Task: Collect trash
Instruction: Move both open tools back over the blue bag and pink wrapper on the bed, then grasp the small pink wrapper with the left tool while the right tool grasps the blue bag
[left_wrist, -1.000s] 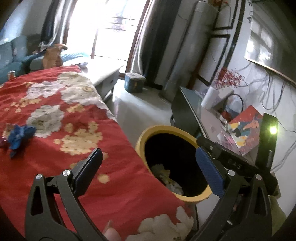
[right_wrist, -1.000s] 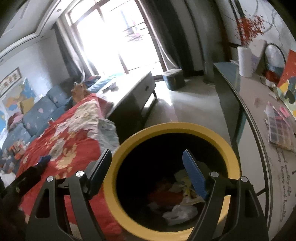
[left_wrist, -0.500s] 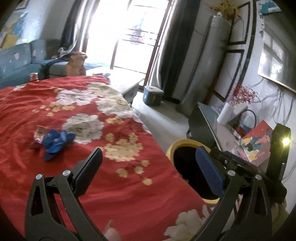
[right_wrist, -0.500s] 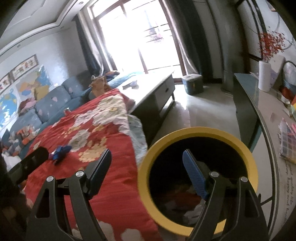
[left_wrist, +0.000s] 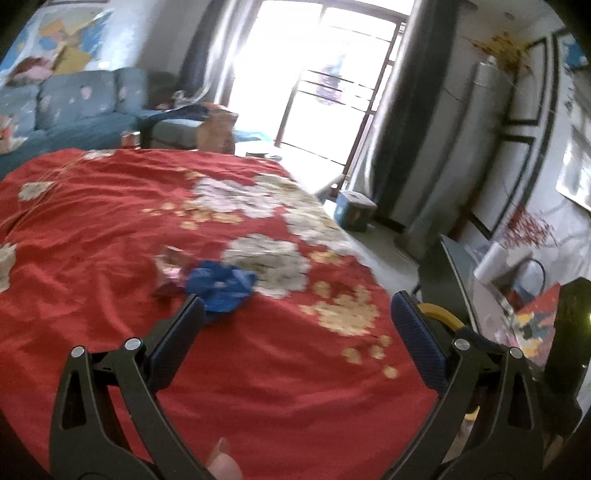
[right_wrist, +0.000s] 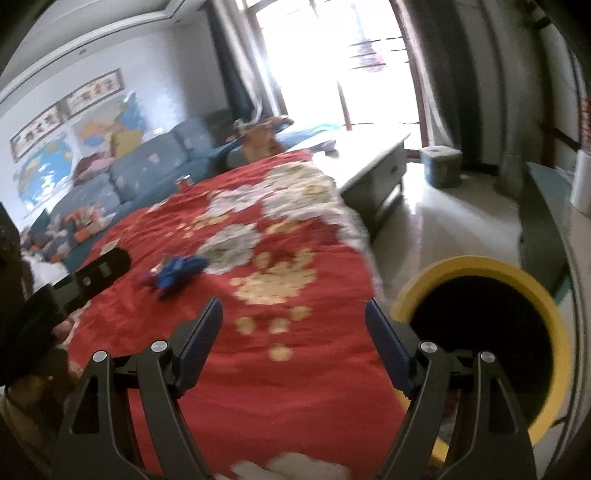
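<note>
A red cloth with pale flower prints (left_wrist: 110, 229) fills the left and centre of both views, draped over a broad flat surface whose kind is hidden by the cloth. Behind it, in the upper left of each frame, stands a blue sofa (left_wrist: 77, 107), and a bright glass door (left_wrist: 314, 81) glares at top centre with dark curtains beside it. A low grey cabinet (right_wrist: 373, 173) sits right of centre in the right wrist view.

The yellow-rimmed bin (right_wrist: 480, 266), dark inside, stands on the floor at the lower right of the right wrist view, just beside the cloth's edge; in the left wrist view only an arc of its rim shows behind the right finger. A small teal box (left_wrist: 354, 210) sits on the floor near the curtain.

The left hand-held gripper (left_wrist: 295, 328) is spread wide with nothing between its fingers, low in the frame above the cloth. The right hand-held gripper (right_wrist: 293, 332) is likewise spread and empty.

The crumpled blue trash (left_wrist: 221, 284) lies on the cloth at centre left, just past the left finger's tip, touching a small reddish wrapper (left_wrist: 168, 271) on its left. The pictures are blurred.
</note>
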